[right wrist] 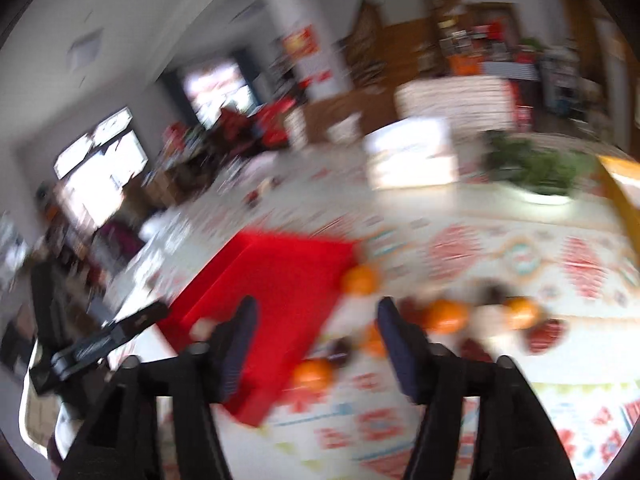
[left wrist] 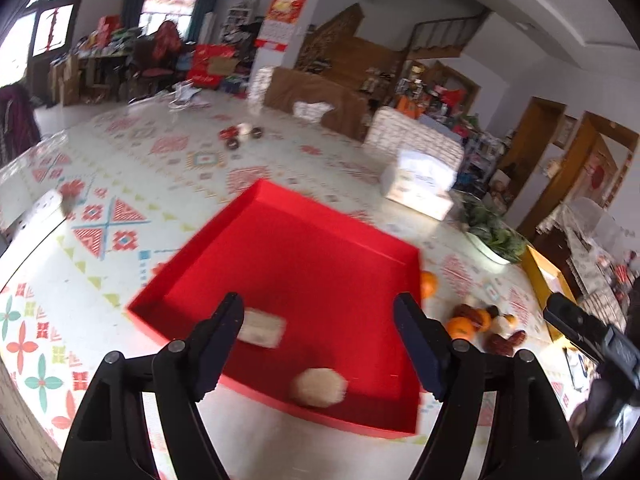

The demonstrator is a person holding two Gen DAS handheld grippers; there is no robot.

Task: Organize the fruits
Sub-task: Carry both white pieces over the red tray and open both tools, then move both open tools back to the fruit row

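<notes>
Your left gripper [left wrist: 318,316] hangs over the near edge of the red tray [left wrist: 224,236], jaws spread wide with nothing between them. Inside the tray, close to that near edge, sit a round tan item [left wrist: 319,386] and a pale rectangular piece [left wrist: 262,326] just by your left finger; both are blurred, so what they are cannot be told.

The fruits lie on the patterned tablecloth [left wrist: 120,184] off the tray's right side. One orange [left wrist: 429,283] touches or nearly touches the tray's right wall. A little further from the tray is a cluster: another orange [left wrist: 460,328], dark red date-like fruits [left wrist: 506,342] and a few small pieces too smeared to name.

Your right gripper [right wrist: 314,320] is also held wide and empty, hovering above the tray's right edge. That view is heavily motion-blurred. Through it you can make out an orange [right wrist: 360,279] against the tray wall, another [right wrist: 312,373] near the tray's near corner, and two more [right wrist: 446,315] [right wrist: 520,312] further out among dark red fruits [right wrist: 546,334].

Beyond the tray's far side stand a white box [left wrist: 420,184] and a dish of green leaves [left wrist: 494,236]. A yellow box [left wrist: 546,280] sits past the fruit cluster, away from the tray.
</notes>
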